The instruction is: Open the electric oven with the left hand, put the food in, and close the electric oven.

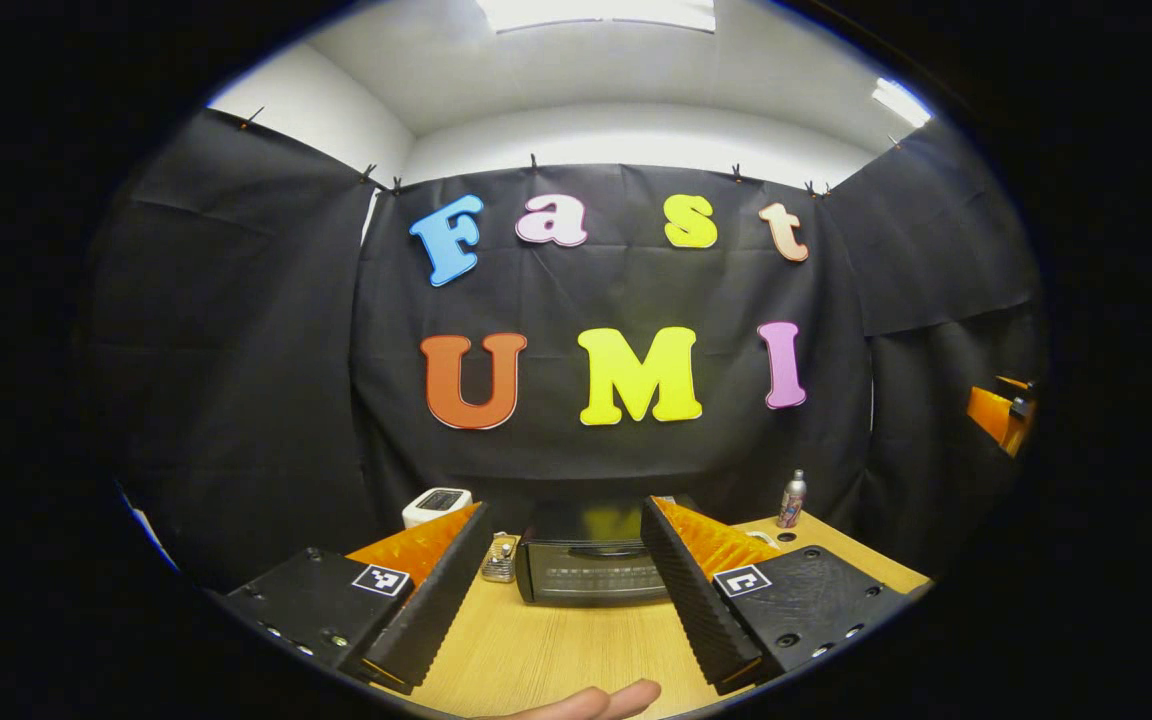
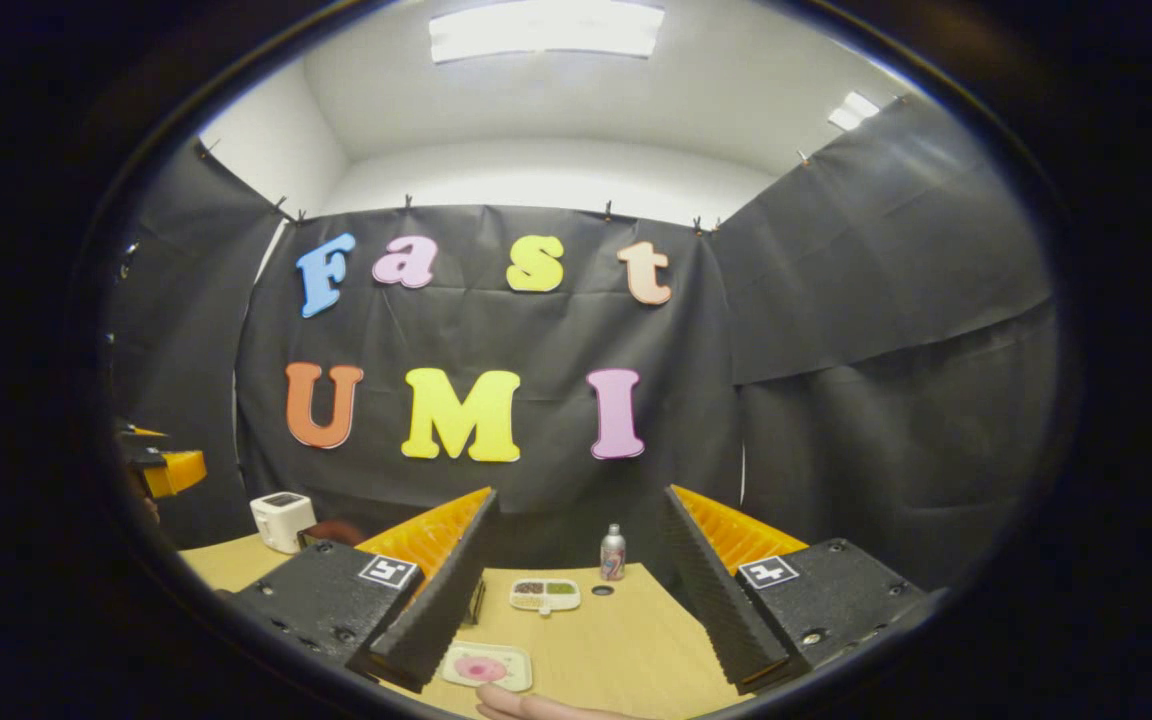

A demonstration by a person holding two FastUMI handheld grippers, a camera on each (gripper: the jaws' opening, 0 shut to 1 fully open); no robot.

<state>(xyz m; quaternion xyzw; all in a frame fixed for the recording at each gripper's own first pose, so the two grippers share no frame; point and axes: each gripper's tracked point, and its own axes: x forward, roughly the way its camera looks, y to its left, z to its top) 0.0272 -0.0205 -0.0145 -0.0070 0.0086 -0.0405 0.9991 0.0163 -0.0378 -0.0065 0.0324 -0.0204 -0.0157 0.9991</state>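
In the left gripper view, the black electric oven [image 1: 591, 565] stands on the wooden table [image 1: 556, 650] with its door shut. My left gripper [image 1: 566, 512] is open, held back from the oven, which shows between its fingers. In the right gripper view, a pale plate with pink food [image 2: 486, 667] lies near the table's front edge, just right of my left-hand finger. My right gripper [image 2: 579, 497] is open above the table with nothing in it. Each gripper also appears far off at the other view's edge: the right gripper [image 1: 1001, 412] and the left gripper [image 2: 161, 465].
A white appliance [image 1: 436, 505] and a small metal object [image 1: 499, 560] sit left of the oven, and a slim bottle [image 1: 792, 498] stands at the back right. A small divided tray [image 2: 544, 594] lies in front of the bottle [image 2: 613, 552]. A person's fingers [image 1: 596, 702] show at the bottom.
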